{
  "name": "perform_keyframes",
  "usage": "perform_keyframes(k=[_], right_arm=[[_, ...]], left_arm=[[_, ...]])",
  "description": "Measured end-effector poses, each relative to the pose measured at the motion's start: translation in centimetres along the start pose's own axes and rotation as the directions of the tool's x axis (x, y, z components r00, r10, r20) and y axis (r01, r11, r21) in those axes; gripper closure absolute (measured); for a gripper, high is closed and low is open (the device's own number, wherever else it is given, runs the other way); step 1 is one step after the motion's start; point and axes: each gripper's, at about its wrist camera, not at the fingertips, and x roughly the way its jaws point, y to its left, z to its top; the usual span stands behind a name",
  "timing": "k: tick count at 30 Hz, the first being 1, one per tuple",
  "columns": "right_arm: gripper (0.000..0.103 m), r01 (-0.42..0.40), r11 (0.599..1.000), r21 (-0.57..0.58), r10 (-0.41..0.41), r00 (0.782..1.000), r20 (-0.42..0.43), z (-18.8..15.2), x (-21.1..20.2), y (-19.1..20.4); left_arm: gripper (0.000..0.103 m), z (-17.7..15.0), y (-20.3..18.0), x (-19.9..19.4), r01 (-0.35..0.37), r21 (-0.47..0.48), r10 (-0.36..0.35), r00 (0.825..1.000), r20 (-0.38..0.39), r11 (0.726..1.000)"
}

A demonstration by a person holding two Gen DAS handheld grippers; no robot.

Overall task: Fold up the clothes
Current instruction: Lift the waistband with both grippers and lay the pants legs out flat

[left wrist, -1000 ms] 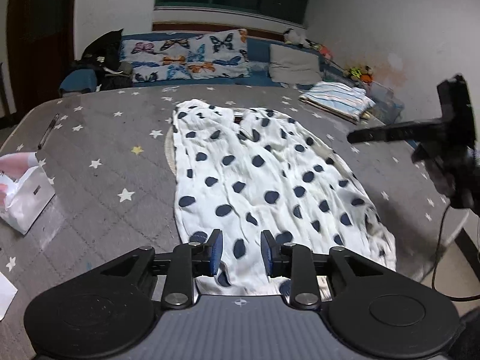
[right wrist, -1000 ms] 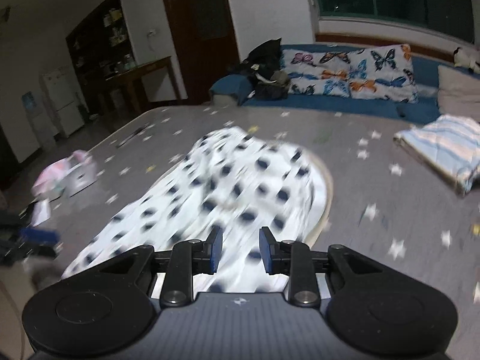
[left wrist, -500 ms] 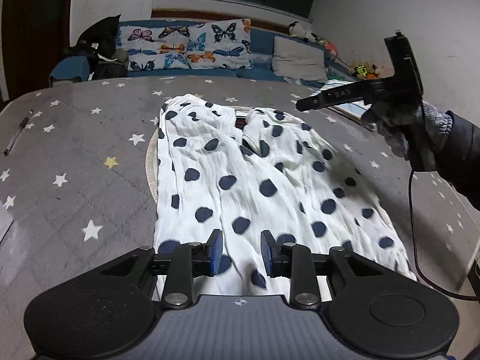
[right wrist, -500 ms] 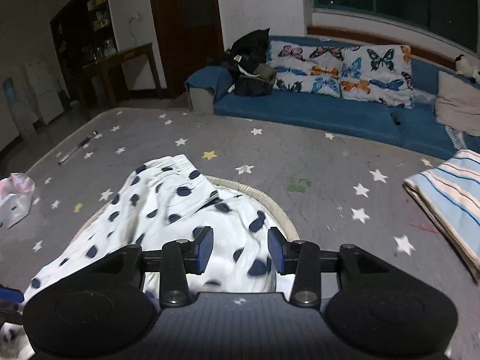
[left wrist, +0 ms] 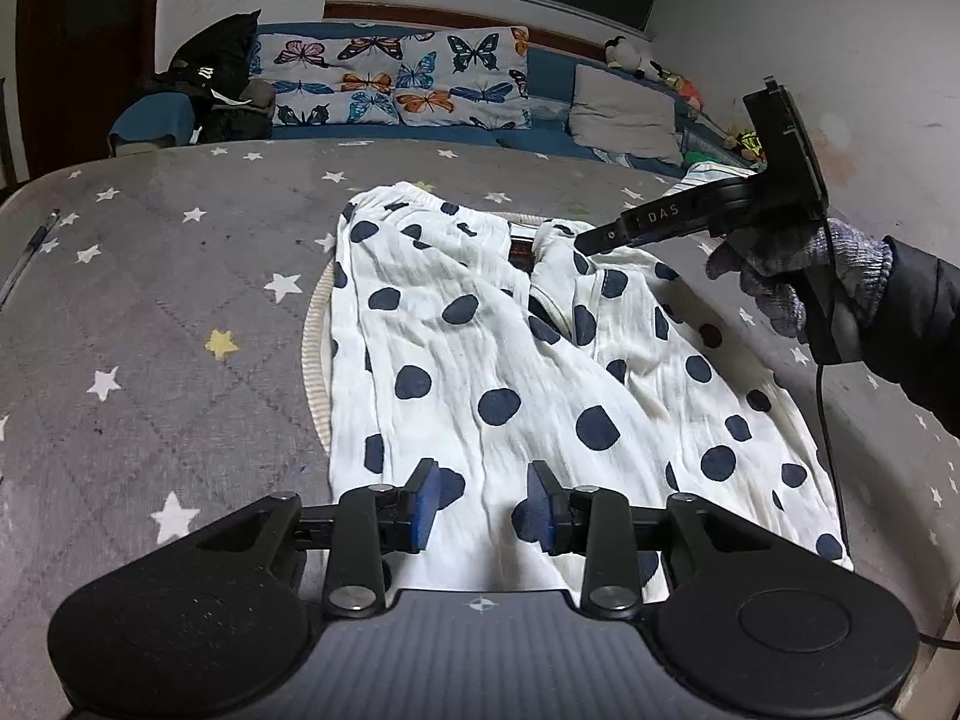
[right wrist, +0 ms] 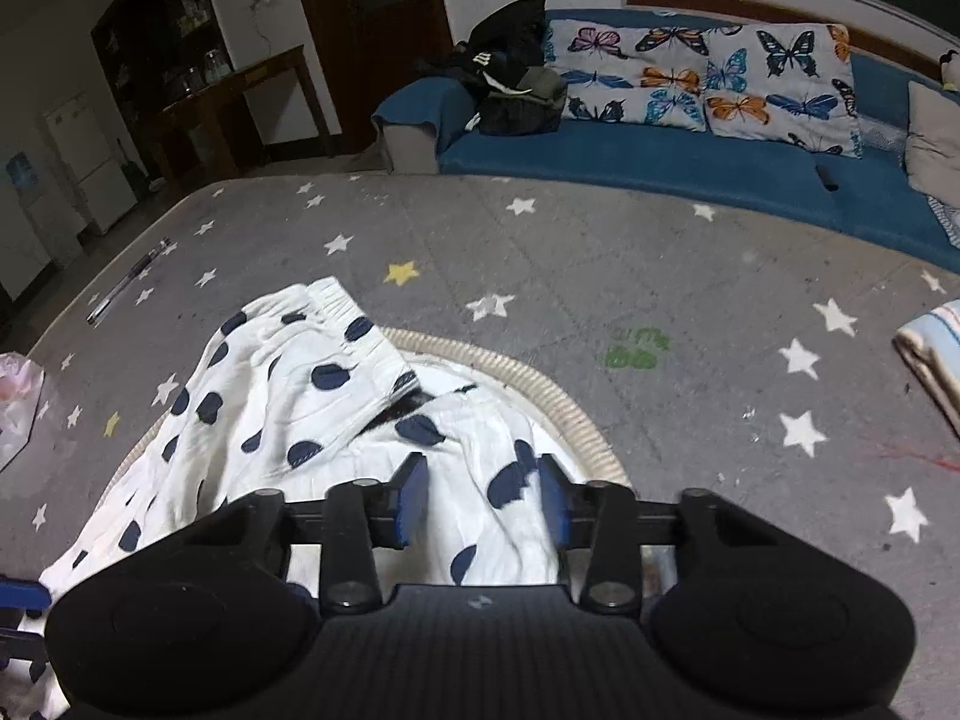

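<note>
A white garment with navy dots (left wrist: 480, 360) lies spread on a grey star-print mattress (left wrist: 150, 300). My left gripper (left wrist: 480, 504) hovers over its near hem. Its jaws are opening and the cloth shows below the gap, not pinched. A gloved hand (left wrist: 798, 270) holds my right gripper (left wrist: 585, 240), whose tip is at the far waistband. In the right wrist view the garment (right wrist: 288, 396) bunches under my right gripper (right wrist: 483, 501). Those jaws are closing, with cloth between the still-apart pads.
A round beige-rimmed mat (left wrist: 315, 360) lies under the garment. A pen (right wrist: 129, 282) lies near the left edge and a plastic bag (right wrist: 15, 402) beside it. Folded striped cloth (right wrist: 936, 360) lies at the right. A blue sofa (right wrist: 690, 162) with butterfly pillows lies beyond.
Both grippers came lower and closer to the garment. The right one swung across to the waistband and its jaws widened. The left jaws widened slightly.
</note>
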Motion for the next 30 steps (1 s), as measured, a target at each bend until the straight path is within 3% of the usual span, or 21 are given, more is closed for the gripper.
perform_keyframes(k=[3,7,11,14,17,20,24,30], right_arm=[[0.100,0.033,0.999,-0.021,-0.033,0.999,0.014,-0.2,-0.6,0.3],[0.101,0.127,0.991,-0.039,-0.122,0.987,0.103,-0.3,-3.5,0.2],[0.101,0.279,0.960,-0.034,-0.269,0.948,0.169,-0.8,-7.1,-1.0],[0.099,0.395,0.918,-0.020,-0.389,0.912,0.129,-1.8,-8.5,-2.3],[0.091,0.488,0.872,-0.029,-0.483,0.869,0.103,-2.9,-9.5,-3.3],[0.087,0.454,0.890,-0.042,-0.448,0.888,0.104,-3.5,-10.1,-3.4],[0.077,0.313,0.949,-0.034,-0.310,0.948,0.073,-3.3,-8.8,-2.8],[0.072,0.247,0.967,0.055,-0.251,0.966,0.066,-2.2,-5.3,-3.4]], left_arm=[[0.067,0.1,-0.3,0.6,0.000,0.010,0.000,1.000,-0.006,1.000],[0.067,0.1,-0.5,1.1,0.009,0.019,-0.008,1.000,-0.012,1.000],[0.067,-0.2,-0.7,1.4,0.007,0.026,-0.007,1.000,-0.020,1.000],[0.067,-0.5,-0.7,1.5,0.010,0.027,-0.009,1.000,-0.025,1.000],[0.067,-0.5,-0.7,1.5,0.012,0.030,-0.012,1.000,-0.027,0.999],[0.064,-0.6,-0.8,1.5,0.011,0.033,-0.010,1.000,-0.029,0.999],[0.064,-0.6,-0.9,1.4,0.010,0.029,-0.009,1.000,-0.028,1.000],[0.061,-0.6,-0.7,1.3,0.008,0.021,-0.007,1.000,-0.030,1.000]])
